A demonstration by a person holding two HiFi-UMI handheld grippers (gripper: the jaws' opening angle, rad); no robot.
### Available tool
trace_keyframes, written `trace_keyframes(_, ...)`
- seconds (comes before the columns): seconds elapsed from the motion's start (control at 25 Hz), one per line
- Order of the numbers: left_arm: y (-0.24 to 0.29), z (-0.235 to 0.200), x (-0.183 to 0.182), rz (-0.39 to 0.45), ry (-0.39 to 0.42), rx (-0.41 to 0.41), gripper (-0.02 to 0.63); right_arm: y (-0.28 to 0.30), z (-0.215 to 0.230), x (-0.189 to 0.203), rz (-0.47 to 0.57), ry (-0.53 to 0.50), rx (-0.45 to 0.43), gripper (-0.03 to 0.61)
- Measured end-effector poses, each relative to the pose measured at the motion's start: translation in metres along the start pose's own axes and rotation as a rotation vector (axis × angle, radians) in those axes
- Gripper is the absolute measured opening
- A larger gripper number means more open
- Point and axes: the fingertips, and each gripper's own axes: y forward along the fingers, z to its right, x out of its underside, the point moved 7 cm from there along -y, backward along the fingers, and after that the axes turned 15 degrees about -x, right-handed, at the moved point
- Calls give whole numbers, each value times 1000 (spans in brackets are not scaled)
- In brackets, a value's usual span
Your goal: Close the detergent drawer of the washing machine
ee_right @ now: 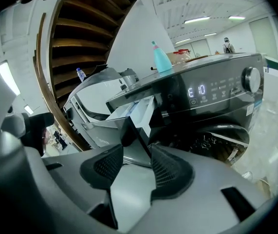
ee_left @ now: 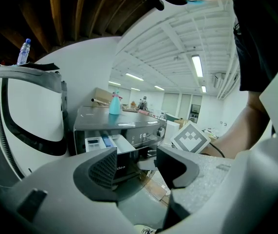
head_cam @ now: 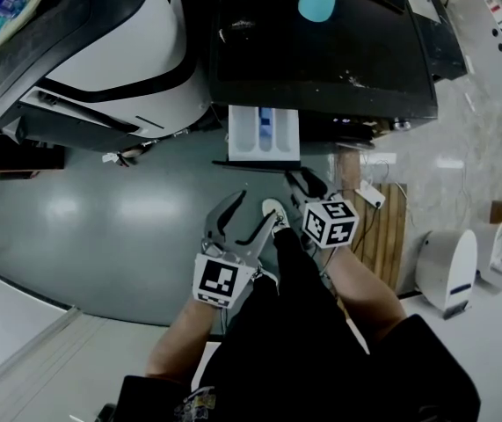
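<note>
Detergent drawer, head view: white plastic detergent drawer (head_cam: 264,134) is pulled right out of the dark glossy washing machine (head_cam: 321,51), so I'd guess it wants a shove on its front. The right tool (head_cam: 309,183) sits near that front, the left tool (head_cam: 255,207) hangs back.
Left gripper view: left tool jaws wide apart, nothing in them, basically spectating.
Right gripper view: right tool jaws partly apart, holding nothing. The drawer front shows through the gap, and I can't see any contact.
</note>
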Motion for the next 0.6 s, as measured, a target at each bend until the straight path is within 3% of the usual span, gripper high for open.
trace_keyframes(0.6, 3, 3, 2, 2, -17, 1, 242, 10, 8, -15, 10, 27, 15, 167)
